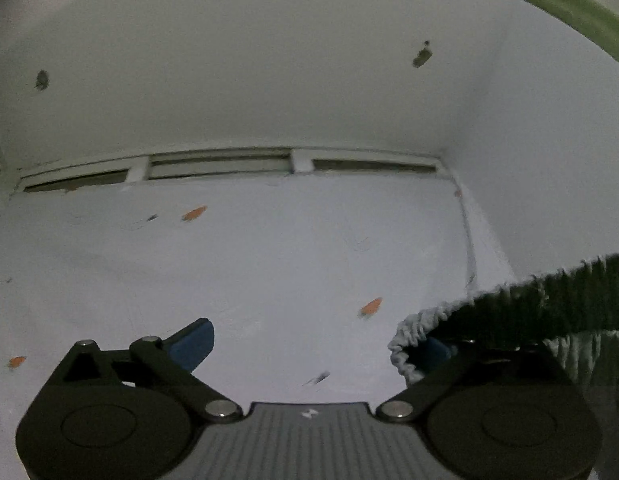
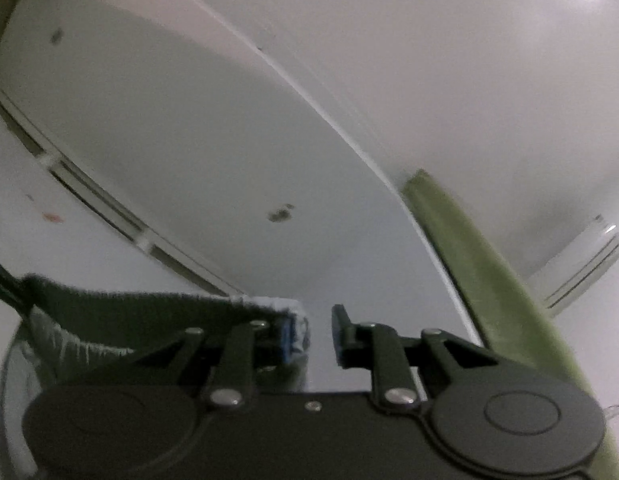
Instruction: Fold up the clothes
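Well, both tools are tipped upward here and the pictures are soft with blur. The left gripper (image 1: 313,348) has its black, jointed fingers spread wide, with bare pale wall (image 1: 269,260) showing between them. One blue pad (image 1: 193,344) stands clear and touches nothing. The other finger, on the picture's right, wears the cloth (image 1: 549,300) like a hood: a dark green, ribbed knit with a fuzzy edge, its crinkled white hem (image 1: 413,332) bunched over the fingertip. So it hangs hooked there, not pinched. Over in the right wrist view, the right gripper (image 2: 313,338) has its fingers close together but still parted. A slim strip of light runs between them. The same dark knit stretches in from the picture's left, taut and flat, and its white edge wraps the blue-padded finger on that side. The opposite finger stands just beside it without touching, so it is draped here too, not clamped. The cloth spans from one tool to the other, up in the air. Behind it the smooth wall carries small orange marks (image 1: 194,213) and a row of long narrow slots (image 1: 221,166) in a white frame. A matte olive-green strip (image 2: 469,248) slants down the right wrist view.
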Motion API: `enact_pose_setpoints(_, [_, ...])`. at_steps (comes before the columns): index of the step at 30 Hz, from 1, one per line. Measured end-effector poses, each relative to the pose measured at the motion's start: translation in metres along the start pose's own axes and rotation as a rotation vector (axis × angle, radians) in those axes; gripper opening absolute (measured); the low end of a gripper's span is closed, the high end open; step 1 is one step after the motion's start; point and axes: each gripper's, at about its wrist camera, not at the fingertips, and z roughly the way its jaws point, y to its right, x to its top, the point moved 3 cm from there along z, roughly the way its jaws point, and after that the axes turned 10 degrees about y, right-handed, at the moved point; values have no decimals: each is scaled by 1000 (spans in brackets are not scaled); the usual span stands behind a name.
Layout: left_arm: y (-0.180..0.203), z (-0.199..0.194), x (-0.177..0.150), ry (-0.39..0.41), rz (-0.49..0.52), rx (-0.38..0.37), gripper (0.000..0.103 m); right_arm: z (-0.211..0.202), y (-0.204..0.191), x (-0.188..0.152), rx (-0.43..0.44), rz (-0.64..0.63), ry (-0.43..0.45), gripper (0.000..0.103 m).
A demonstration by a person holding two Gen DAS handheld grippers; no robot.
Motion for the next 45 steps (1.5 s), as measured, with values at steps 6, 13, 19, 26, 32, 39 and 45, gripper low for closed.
enact_pose_setpoints(6, [-97,-42,-85,-221,91,83,102,-60,-73,37,283,204,-112,21])
enact_pose_setpoints(13, [-256,-161,-249,-778,235,170,102,-189,-216,51,981,576,-565,25])
enact_pose_setpoints(19, [-306,-349,-407,-1400,291,24,101,-361,-353,17,1718,727,-1292,43])
enact_pose_setpoints(26, [-284,-464,-434,-1562,205,76,101,-425,-371,-22,1722,474,-1534,49])
enact_pose_setpoints(32, [-303,-475,-404,-1483,-127,309,101,-426,-345,-62,1511,292,-1644,49])
enact_pose_setpoints(39, [-280,-447,-432,-1461,-485,399,101,-400,-276,-109,1193,183,-1701,49])
enact_pose_setpoints(45, [-180,-434,-428,-1488,-346,316,101,-384,-204,-175,1018,-27,-1604,49])
